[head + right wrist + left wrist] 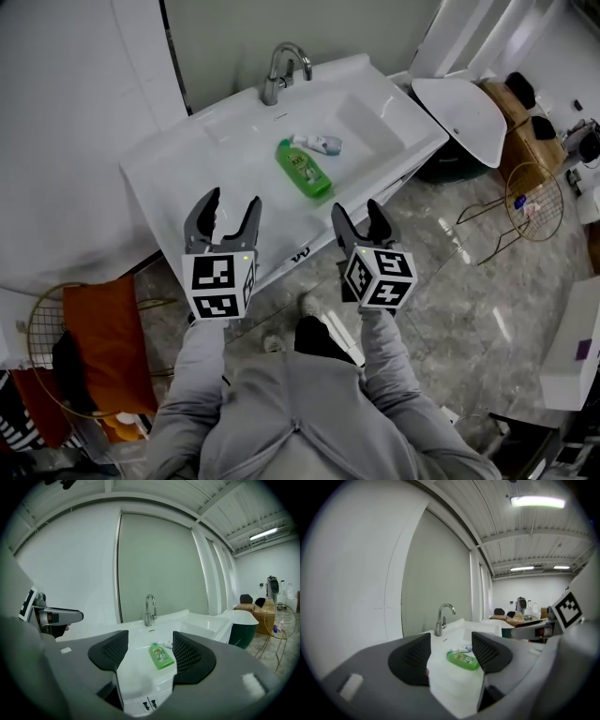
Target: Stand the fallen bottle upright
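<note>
Hovering off the front edge of the bench (178, 164), jaws released and empty, the left gripper (232, 200) and right gripper (356, 208) seem aimed at the toppled bottle (303, 168)

Illumination is bright and even, from overhead. A strip light (537, 501) glows blown-out above and right of the left tongs (451, 639). A second strip light (263, 534) sits up and right of the right tongs (150, 637). The glossy floor (450, 234) right of the right tongs carries white glare streaks. Both tongs views bulge — straight edges curve and the corners go black.
</note>
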The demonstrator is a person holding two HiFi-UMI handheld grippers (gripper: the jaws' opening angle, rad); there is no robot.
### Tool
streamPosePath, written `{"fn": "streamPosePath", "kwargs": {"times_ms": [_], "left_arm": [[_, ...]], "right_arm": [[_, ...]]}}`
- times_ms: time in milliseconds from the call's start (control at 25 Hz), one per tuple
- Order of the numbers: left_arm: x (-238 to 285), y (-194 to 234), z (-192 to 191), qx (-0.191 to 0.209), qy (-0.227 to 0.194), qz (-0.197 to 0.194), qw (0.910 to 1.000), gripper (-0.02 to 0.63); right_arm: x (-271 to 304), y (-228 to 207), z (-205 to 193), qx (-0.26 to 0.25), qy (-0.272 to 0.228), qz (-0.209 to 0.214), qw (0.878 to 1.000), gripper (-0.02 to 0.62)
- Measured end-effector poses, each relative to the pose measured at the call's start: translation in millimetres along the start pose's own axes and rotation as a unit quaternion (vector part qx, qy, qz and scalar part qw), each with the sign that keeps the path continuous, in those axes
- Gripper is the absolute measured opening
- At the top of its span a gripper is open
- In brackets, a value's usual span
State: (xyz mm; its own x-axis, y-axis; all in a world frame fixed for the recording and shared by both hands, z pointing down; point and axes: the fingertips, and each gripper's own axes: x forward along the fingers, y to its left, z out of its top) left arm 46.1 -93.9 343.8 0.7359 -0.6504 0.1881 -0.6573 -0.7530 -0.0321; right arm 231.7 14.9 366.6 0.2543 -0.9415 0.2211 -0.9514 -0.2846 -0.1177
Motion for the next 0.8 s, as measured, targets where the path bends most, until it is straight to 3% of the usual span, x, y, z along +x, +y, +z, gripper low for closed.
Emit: {"fn": "streamPosePath", "kwargs": {"times_ms": [240,440,800], "left_arm": [[38.0,21.7,-3.8,-0.005,0.01,0.019,0.9998,0.302],[71.2,45.0,-2.4,-0.017,0.014,0.051,0.9984,0.302],[100.8,82.3,-10.9,-0.051,0.037,0.13,0.9895,0.302]], "right_arm": [[68.1,-4.8,2.4,-0.009,0.024,0.025,0.999,0.291],[139.0,-1.3,-11.7,-0.027,0.084,0.084,0.993,0.291],[245.3,-8.3,-84.4,-0.081,0.258,0.148,0.951,0.308]]}}
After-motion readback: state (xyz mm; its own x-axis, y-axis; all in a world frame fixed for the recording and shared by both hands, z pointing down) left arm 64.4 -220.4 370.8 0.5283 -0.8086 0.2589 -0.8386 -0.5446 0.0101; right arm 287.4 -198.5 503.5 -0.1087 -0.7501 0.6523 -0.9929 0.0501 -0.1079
